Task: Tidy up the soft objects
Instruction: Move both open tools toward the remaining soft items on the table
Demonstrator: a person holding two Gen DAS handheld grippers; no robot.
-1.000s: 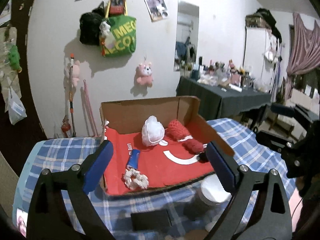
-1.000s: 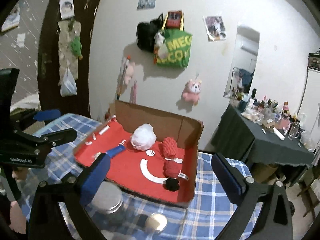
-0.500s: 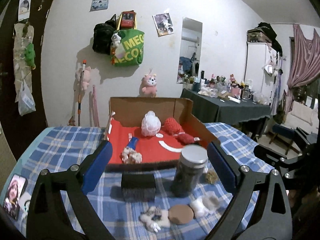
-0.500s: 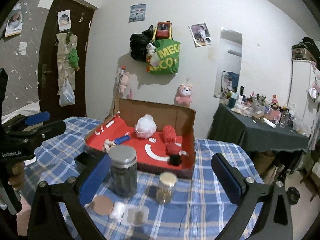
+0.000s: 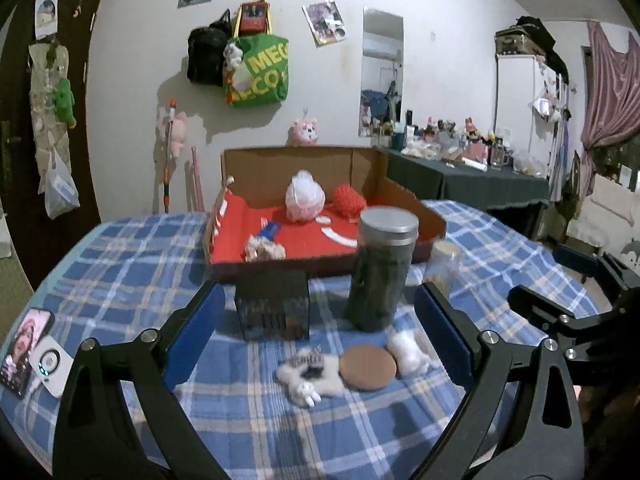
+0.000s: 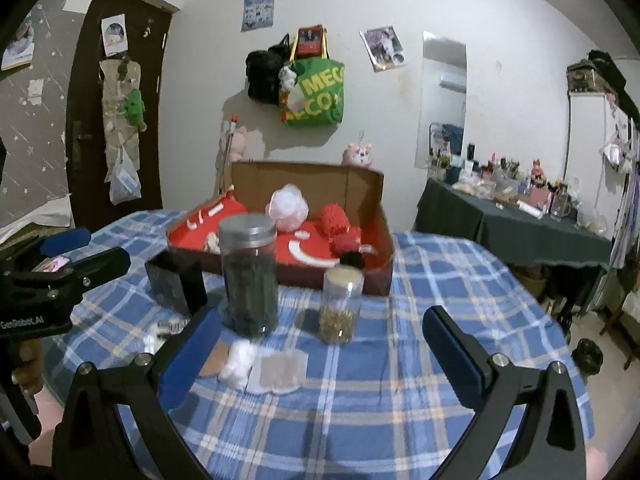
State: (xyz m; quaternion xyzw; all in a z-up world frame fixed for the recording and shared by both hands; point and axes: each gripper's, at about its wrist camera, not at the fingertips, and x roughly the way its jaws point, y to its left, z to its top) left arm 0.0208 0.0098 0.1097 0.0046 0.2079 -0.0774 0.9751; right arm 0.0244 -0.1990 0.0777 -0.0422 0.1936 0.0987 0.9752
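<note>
A cardboard box with a red lining stands at the far side of the table; it holds a white mesh puff, red woolly items and a cream scrunchie. On the cloth near me lie a grey-white plush toy, a brown round pad and a white fluffy ball. In the right wrist view the ball lies beside a white sachet. My left gripper and right gripper are both open and empty, held back from the objects.
A tall dark jar with a metal lid, a small glass jar and a black box stand between me and the cardboard box. A phone and a white gadget lie at the left edge.
Both grippers have pulled back and lowered away from the cardboard box. The jars, black box and the loose soft items on the cloth have come into view.
</note>
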